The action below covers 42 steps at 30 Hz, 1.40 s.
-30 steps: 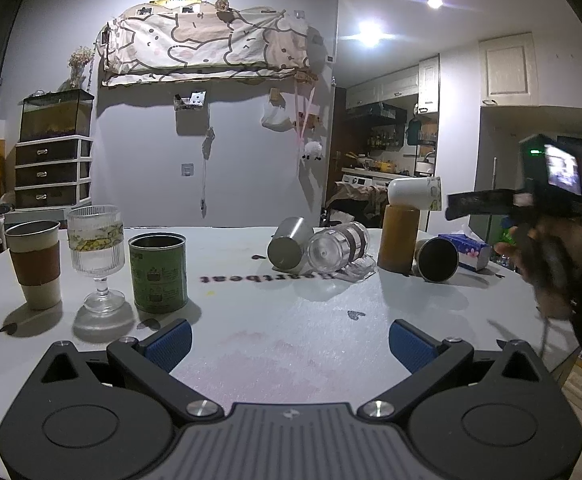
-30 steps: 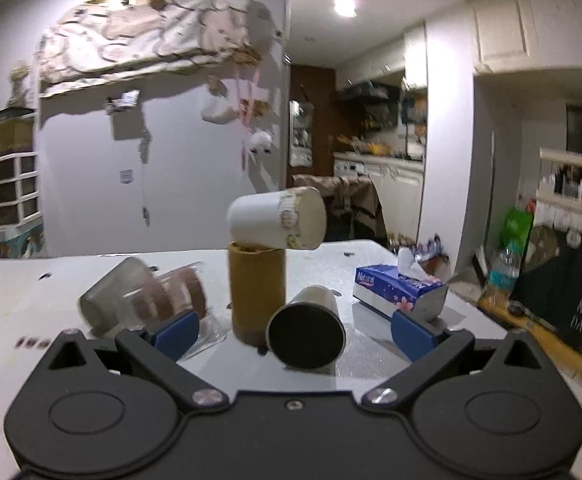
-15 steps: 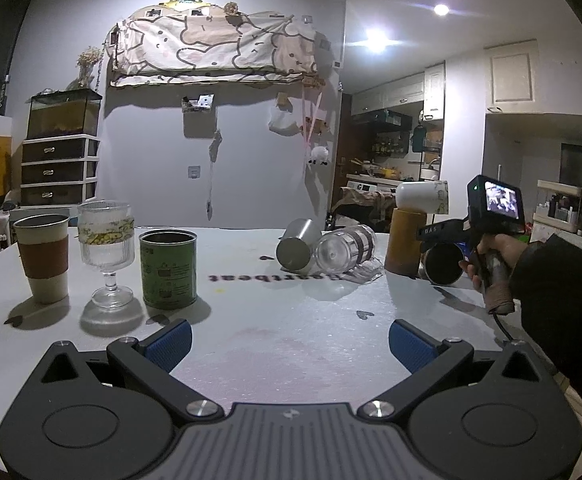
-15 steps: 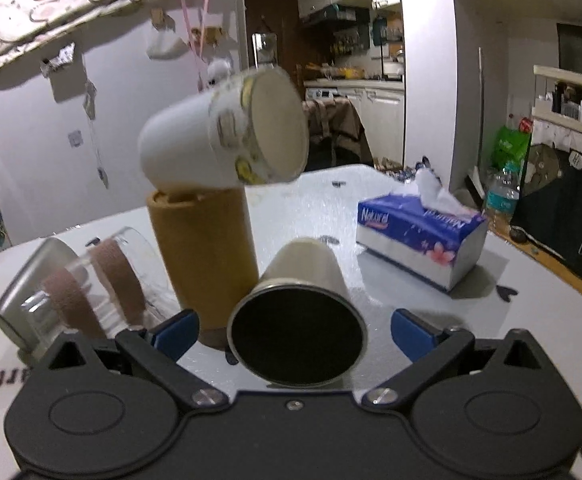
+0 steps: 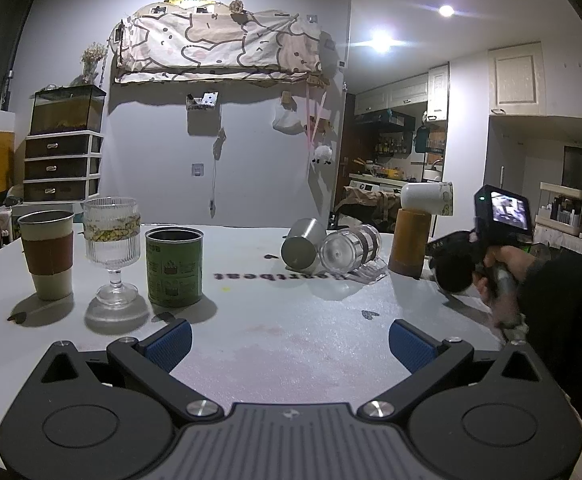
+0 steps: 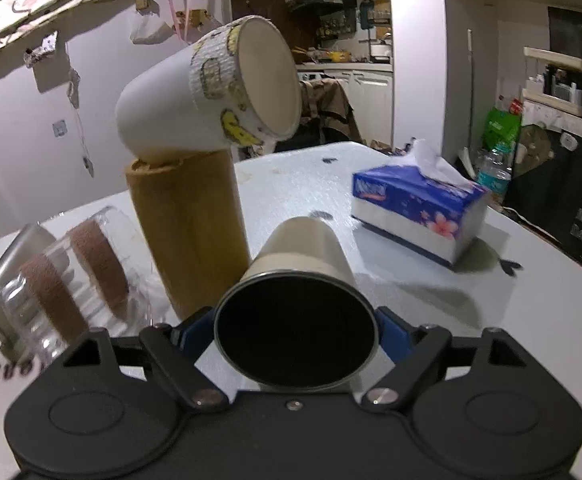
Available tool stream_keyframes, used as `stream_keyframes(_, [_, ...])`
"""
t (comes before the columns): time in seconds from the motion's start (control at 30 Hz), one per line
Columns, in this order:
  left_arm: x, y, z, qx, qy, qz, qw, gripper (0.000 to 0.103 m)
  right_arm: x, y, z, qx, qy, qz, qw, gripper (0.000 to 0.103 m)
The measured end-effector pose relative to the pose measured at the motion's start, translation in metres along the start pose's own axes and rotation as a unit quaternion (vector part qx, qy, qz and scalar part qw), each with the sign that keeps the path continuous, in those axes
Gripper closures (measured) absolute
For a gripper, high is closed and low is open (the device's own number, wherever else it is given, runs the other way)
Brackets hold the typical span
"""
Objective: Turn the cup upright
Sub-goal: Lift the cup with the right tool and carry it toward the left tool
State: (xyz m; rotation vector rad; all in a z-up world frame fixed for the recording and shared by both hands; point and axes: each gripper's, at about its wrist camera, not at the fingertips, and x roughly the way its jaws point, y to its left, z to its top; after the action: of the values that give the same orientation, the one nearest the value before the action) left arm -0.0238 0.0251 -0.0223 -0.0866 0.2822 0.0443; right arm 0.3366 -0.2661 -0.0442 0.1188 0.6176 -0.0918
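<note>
At the far left of the white table (image 5: 291,312) stand a sleeved cup (image 5: 49,254), a ribbed stemmed glass (image 5: 111,256) and a green tin (image 5: 174,266). Your left gripper (image 5: 289,342) hangs wide open over bare tabletop. Mid-table lie a steel tumbler (image 5: 302,245) and a clear jar (image 5: 349,248), on their sides. Right of them, a white paper cup (image 6: 211,92) rests sideways on a brown cylinder (image 6: 189,232). Your right gripper (image 6: 295,330) has its blue pads (image 6: 391,338) against the rim of the tipped-over cup (image 6: 297,308), mouth towards you. A tissue box (image 6: 419,210) sits far right.
</note>
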Motion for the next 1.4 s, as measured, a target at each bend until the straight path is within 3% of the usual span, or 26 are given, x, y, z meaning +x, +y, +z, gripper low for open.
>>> stream_keyframes(0.07, [0.0,-0.001,0.0,0.0,0.002,-0.001,1.0,0.0,-0.017,0.003,-0.009,-0.016,0.006,0.003,1.0,0.018])
stream_keyframes(0.27, [0.004,-0.004,-0.001,0.001,0.012,-0.003,0.9999,0.0,-0.081,0.005,-0.056,-0.054,0.003,0.092,0.994,0.018])
stream_keyframes(0.5, [0.011,0.0,-0.002,-0.006,0.027,0.012,0.9995,0.0,-0.149,0.013,-0.103,-0.096,0.006,0.202,0.975,0.018])
stream_keyframes(0.77, [0.016,0.009,0.002,-0.014,0.029,0.027,0.9991,0.0,-0.204,0.045,-0.141,-0.172,0.015,0.319,0.932,0.018])
stream_keyframes(0.9, [0.028,0.017,0.01,-0.014,0.036,0.031,0.9988,0.0,-0.227,0.064,-0.159,-0.216,0.009,0.378,0.9,0.018])
stream_keyframes(1.03, [0.058,0.03,0.019,-0.024,0.07,0.023,0.997,0.0,-0.249,0.075,-0.175,-0.256,-0.005,0.425,0.868,0.017])
stream_keyframes(1.27, [0.106,0.043,0.019,-0.044,0.142,0.0,0.9888,0.0,-0.268,0.069,-0.187,-0.281,-0.026,0.433,0.856,0.017])
stream_keyframes(1.4, [0.113,0.043,0.009,-0.053,0.163,-0.027,0.9848,0.0,-0.27,0.063,-0.191,-0.304,-0.042,0.442,0.843,0.017])
